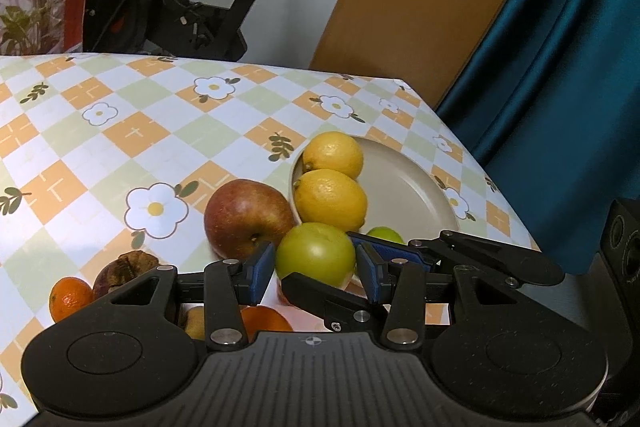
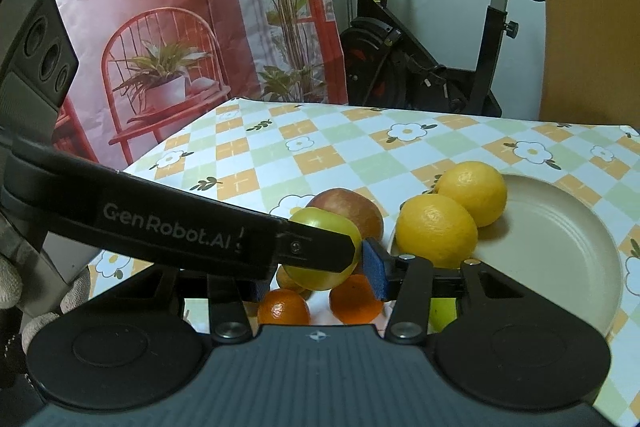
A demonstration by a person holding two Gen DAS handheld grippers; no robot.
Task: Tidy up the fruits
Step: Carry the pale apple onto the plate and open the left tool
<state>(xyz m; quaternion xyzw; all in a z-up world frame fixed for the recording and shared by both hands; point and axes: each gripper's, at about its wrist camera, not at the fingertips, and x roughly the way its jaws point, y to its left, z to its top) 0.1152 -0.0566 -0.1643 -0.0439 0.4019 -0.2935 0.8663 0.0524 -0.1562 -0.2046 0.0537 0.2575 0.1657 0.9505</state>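
Left tongs [image 1: 316,271]: blue pads on both sides of the green apple [image 1: 316,255], pressed on it, so clamped on the green apple.
Right tongs [image 2: 320,267]: the green apple [image 2: 324,247] sits between the pads too; right blue pad [image 2: 374,269] at its side, left pad mostly hidden behind the other tool's black arm; looks clamped on the same green apple.
Green apple: held between both tongs, just in front of the red apple [image 1: 248,217], close to the near edge of the plate [image 1: 408,183].
Plate: beige, round, on the desk [image 1: 120,131], mostly bare on its right side.
Lemons: two, yellow, touching each other, at the left edge of the plate; near lemon [image 1: 331,199], far lemon [image 1: 333,154].
Red apple: on the desk, touching the plate's left rim.
Small green fruit [image 1: 385,235]: at the plate's near edge, partly hidden behind the tongs.
Oranges: one small orange [image 1: 70,298] at the left on the desk, another orange [image 1: 266,319] under the left tongs.
Brown fruit [image 1: 124,269]: wrinkled, just beside the small orange.
Hand [image 2: 12,279]: in a pale glove, at the left edge of the right view.
Behind the desk: a black exercise bike [image 1: 176,3].
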